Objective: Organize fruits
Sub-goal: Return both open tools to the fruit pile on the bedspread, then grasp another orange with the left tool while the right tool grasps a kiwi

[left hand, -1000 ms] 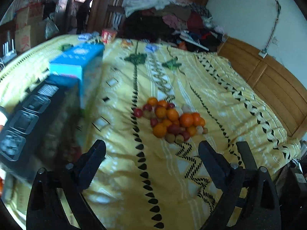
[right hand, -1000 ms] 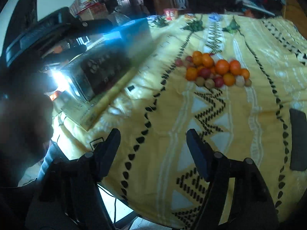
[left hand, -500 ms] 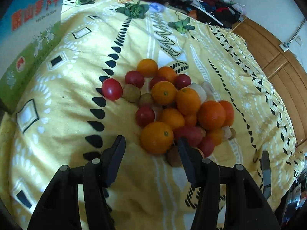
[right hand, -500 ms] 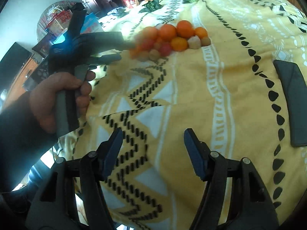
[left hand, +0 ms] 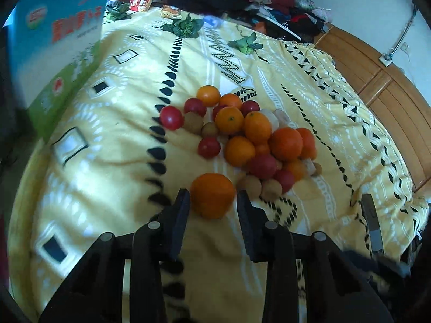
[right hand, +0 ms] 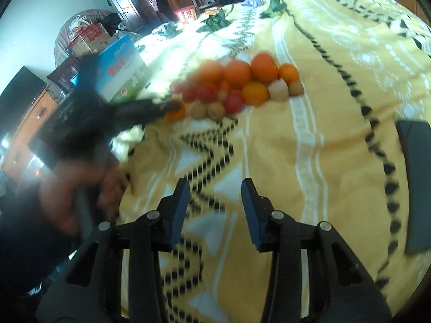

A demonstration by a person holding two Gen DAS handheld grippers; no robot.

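Note:
A pile of fruit lies on the yellow patterned bedspread: oranges, red tomatoes, small brown round fruits and pale chunks. One orange sits apart at the pile's near edge, between the fingertips of my left gripper. Its jaws are closing, and the pads stand at the orange's sides with hardly any gap. My right gripper hovers over bare bedspread short of the pile; its jaws are closing with nothing between them. In the right wrist view the left gripper is blurred, held by a hand.
A blue and green carton stands at the left on the bed. Leafy greens and snack packets lie at the far end, with piled clothes behind. A dark flat object lies to the right. A wooden headboard runs along the right.
My left gripper has dropped down to the pile's near orange and narrowed around it. The right gripper has moved nearer the fruit and its jaws have narrowed too.

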